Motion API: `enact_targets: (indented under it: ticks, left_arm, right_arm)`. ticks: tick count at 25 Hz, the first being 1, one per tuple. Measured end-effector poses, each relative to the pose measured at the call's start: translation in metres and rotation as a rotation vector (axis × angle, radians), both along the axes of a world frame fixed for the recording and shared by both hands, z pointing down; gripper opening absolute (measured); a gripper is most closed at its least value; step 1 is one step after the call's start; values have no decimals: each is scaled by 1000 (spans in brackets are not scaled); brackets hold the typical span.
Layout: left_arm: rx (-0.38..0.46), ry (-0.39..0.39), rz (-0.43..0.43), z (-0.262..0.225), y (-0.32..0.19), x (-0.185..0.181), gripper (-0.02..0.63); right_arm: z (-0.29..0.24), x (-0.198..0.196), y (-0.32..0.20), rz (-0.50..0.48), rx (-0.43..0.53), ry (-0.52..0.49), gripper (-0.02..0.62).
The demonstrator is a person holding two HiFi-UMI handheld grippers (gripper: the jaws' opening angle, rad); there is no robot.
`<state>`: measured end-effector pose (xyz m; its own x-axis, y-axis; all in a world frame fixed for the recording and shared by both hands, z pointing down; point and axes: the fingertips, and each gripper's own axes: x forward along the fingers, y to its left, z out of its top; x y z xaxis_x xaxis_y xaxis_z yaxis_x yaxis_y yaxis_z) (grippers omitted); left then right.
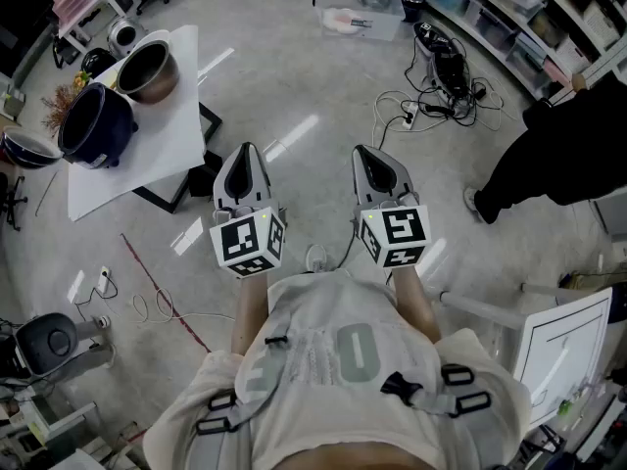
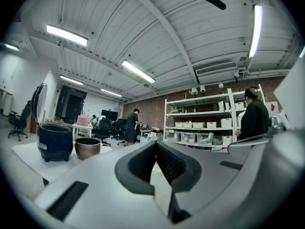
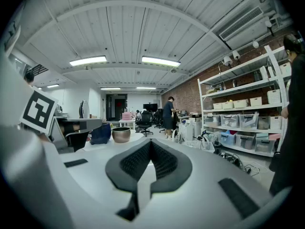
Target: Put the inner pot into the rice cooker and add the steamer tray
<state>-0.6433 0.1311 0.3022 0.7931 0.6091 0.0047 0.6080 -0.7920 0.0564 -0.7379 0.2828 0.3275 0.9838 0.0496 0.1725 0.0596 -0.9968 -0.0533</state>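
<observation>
A white worktop (image 1: 147, 155) was set ahead and to the left, well apart from both tools, with polished grey floor (image 1: 294, 76) lying between. On it the rice cooker (image 1: 93, 125) was stood with its lid swung up. The inner pot (image 1: 149, 70) was placed just beside it, outside the cooker. A tangle of cables (image 1: 441, 96) and a clear plastic box (image 1: 358, 10) were seen on the floor farther off. A person in black (image 1: 554, 160) was stood at the right, near metal shelving (image 2: 200, 123) loaded with bins.

The cooker was rounded, dark blue and glossy. The pot was a round, coppery metal bowl with a darker inside. Each tool was formed as a smooth grey shell lined with black ribbed pads.

The left tool (image 1: 245, 155) was held with its jaws brought fully together, with nothing gripped between them and nothing touched. The right tool (image 1: 365, 155) was likewise closed on nothing.
</observation>
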Motion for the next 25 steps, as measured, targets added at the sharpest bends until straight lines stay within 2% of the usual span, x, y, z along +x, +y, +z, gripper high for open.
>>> enact_targets:
  ticks: [11, 20, 25]
  left_arm:
    - [2, -5, 30, 5, 9, 20, 21]
    - [-20, -10, 12, 11, -16, 70, 21]
    - [-26, -35, -8, 19, -22, 96, 21]
  right_arm:
    - [12, 17, -2, -20, 31, -19, 6]
    - [22, 60, -24, -30, 75, -9, 8]
    - [30, 77, -19, -20, 124, -27, 8]
